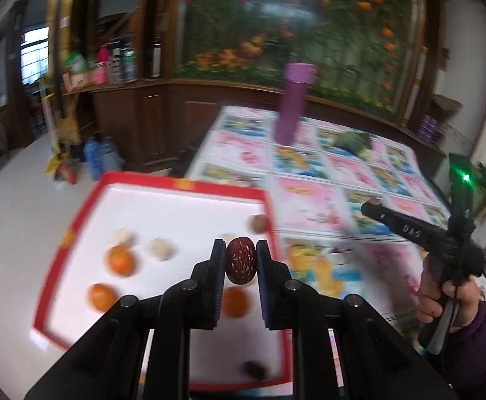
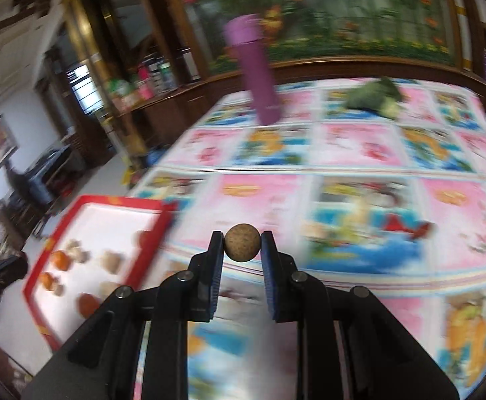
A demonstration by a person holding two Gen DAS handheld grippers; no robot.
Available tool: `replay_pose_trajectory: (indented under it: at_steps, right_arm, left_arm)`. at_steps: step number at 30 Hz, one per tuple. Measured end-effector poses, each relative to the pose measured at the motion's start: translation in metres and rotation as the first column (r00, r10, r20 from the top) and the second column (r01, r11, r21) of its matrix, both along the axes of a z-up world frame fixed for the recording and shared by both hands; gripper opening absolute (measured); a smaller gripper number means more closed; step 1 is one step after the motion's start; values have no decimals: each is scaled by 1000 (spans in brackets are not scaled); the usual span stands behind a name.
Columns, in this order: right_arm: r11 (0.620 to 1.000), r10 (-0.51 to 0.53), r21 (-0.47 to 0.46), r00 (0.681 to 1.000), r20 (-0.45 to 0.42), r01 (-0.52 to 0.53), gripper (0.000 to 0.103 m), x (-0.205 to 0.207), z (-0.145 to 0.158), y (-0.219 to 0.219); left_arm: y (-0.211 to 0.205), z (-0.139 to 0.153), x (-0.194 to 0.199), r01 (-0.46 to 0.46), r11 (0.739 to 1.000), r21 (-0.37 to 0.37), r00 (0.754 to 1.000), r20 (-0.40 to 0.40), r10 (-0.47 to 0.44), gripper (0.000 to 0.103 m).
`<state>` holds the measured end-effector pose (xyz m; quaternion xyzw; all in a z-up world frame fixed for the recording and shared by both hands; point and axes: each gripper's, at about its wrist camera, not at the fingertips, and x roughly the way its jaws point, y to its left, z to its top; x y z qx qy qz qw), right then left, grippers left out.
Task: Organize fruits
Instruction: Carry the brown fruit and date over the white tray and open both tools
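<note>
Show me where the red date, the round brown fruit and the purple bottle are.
red date [image 1: 240, 260], left wrist view, middle of its wrinkled face.
round brown fruit [image 2: 242, 242], right wrist view, centre of the ball.
purple bottle [image 2: 257, 76], right wrist view, mid body below the cap.

Your left gripper [image 1: 241, 253] has matt black plastic arms and ribbed blue pads [image 1: 217, 286], pressed on a glossy, wrinkled red date [image 1: 241, 264]. Your right gripper [image 2: 242, 243] grips a rough, matt tan longan [image 2: 242, 242]. Beneath it, the printed tablecloth [image 2: 359, 166] looks smooth and slightly glossy.
</note>
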<state>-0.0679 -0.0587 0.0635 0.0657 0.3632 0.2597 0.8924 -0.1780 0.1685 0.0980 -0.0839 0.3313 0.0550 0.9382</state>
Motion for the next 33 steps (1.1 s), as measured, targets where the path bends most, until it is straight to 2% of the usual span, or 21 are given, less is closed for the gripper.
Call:
replay_pose_trajectory:
  at_steps: [6,12,15,24,33]
  right_arm:
    - [988,156,-15,988,2,-156,25,-4,16,82]
    - [962,269,-50,963,-23,-270,25,-10,14,148]
    - [949,305,-65,951,-46,-308,25,-11,7,173]
    - [933,330,-114,938,-111,-341,25,8,-13,220]
    - [914,349,-153,921,-176,-375,25,21,-29,244]
  left_arm:
    - [34,-10,-10,-67,998,-20,998,-5,67,17]
    - [44,-27,-8,-71,997,-6,997,-30,71,17]
    - [48,-38,-5,-56,998,-7,996,-68,56,17]
    - [44,-56,3,-4,1000,-13,992,-124,2,17]
    - [38,-70,9,25,1000,0,982,-189,-25,17]
